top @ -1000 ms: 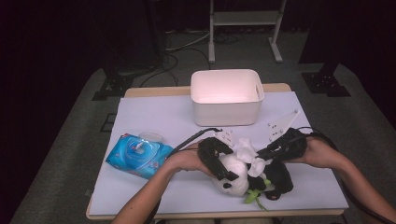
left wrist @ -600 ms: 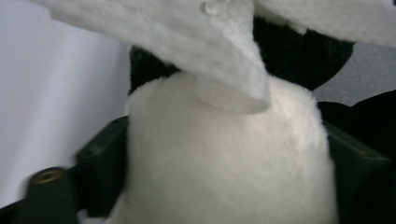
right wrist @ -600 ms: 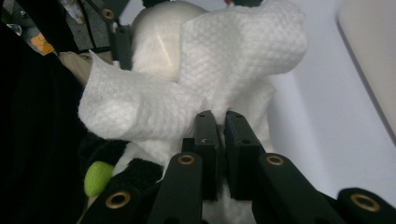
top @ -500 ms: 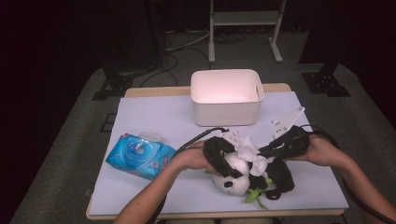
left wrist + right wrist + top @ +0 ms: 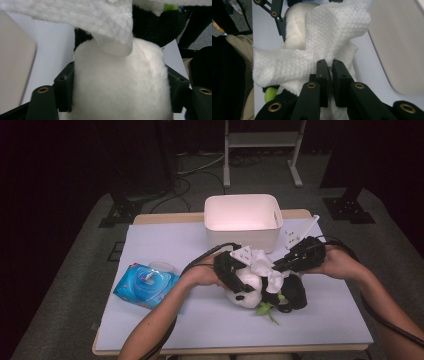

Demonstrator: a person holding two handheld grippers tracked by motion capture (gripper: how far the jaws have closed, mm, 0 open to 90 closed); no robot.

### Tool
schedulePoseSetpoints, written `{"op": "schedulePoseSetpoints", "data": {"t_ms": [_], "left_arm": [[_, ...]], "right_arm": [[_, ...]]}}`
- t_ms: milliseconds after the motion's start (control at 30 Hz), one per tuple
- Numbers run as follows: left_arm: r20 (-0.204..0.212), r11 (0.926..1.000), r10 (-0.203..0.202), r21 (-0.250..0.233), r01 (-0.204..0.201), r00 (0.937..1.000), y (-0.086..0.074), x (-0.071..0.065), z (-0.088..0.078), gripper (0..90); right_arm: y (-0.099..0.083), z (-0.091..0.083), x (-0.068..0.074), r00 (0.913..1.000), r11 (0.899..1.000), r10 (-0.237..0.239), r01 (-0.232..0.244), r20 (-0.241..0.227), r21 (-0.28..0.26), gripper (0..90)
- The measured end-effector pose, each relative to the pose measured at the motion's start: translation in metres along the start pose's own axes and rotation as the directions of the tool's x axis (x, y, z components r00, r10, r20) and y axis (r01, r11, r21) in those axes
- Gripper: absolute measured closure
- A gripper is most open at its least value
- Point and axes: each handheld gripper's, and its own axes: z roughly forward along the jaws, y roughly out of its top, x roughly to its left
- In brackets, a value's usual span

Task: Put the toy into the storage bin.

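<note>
1. Toy panda: lies near the middle of the table, toward the near edge, between your two hands. White head to the left, black limbs to the right, a green bit at its near side.

2. Left gripper: yours, at the panda's left. In the left gripper view the white plush head sits between the two black jaws and presses against both pads. The jaws have just been opening a little from a tighter squeeze, yet they stand clamped on the head, wide apart.

3. White cloth: draped over the top of the panda, just right of the left gripper. In the left gripper view it hangs above the head.

4. Right gripper: yours, reaching in from the right. In the right gripper view its jaws are nearly together, pinching a fold of the cloth.

5. White bin: at the far side of the table, just beyond the panda and grippers, apart from them.

6. Blue packet of wipes: left of your left forearm, well apart from the panda.

7. Open room: bare tabletop to the right of the panda and along the near edge; the far left corner is also free.
</note>
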Motion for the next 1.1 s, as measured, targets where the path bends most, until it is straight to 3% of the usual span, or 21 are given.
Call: {"op": "schedulePoseSetpoints", "data": {"t_ms": [67,167,267,433,533,600,667,833,967,1100], "left_arm": [[0.016,0.9992,-0.040,0.006,0.040,0.9991,-0.006,-0.002,0.005,19.1],[0.040,0.9974,-0.065,-0.030,0.066,0.9971,-0.013,-0.006,0.004,12.0],[0.048,0.9938,-0.089,-0.064,0.092,0.9949,-0.021,-0.010,-0.002,11.9],[0.060,0.9919,-0.100,-0.073,0.104,0.9932,-0.020,-0.018,-0.014,11.3],[0.045,0.9898,-0.122,-0.069,0.125,0.9915,-0.022,-0.018,-0.020,11.2],[0.072,0.9879,-0.144,-0.049,0.147,0.9870,-0.025,-0.020,-0.017,12.2],[0.095,0.9878,-0.144,-0.044,0.149,0.9849,-0.029,-0.024,-0.010,16.3],[0.094,0.9909,-0.125,-0.037,0.129,0.9876,-0.029,-0.031,-0.006,17.0],[0.087,0.9935,-0.112,-0.008,0.113,0.9899,-0.027,-0.035,-0.007,18.1],[0.091,0.9917,-0.123,-0.026,0.126,0.9882,-0.030,-0.036,-0.007,18.1]], "right_arm": [[-0.003,0.005,0.001,1.0000,1.000,0.003,-0.003,-0.009,0.004,83.3],[-0.007,0.014,0.007,0.9996,1.000,0.010,-0.010,-0.028,-0.003,83.3],[-0.011,0.013,0.015,0.9995,1.000,0.013,-0.014,-0.028,-0.024,83.4],[-0.011,0.014,0.031,0.9992,1.000,-0.010,0.009,-0.039,-0.019,83.4],[-0.010,0.014,0.038,0.9989,1.000,-0.025,0.024,-0.041,-0.006,83.4],[-0.010,0.013,0.040,0.9981,0.999,-0.033,0.033,-0.052,-0.001,83.4],[-0.006,0.014,0.044,0.9965,0.999,-0.051,0.052,-0.066,0.013,83.3],[0.008,0.019,0.053,0.9920,0.993,-0.110,0.112,-0.062,0.038,83.2],[0.019,0.031,0.049,0.9895,0.991,-0.124,0.128,-0.074,0.045,83.0],[0.017,0.030,0.046,0.9907,0.993,-0.110,0.114,-0.079,0.044,83.0]]}}
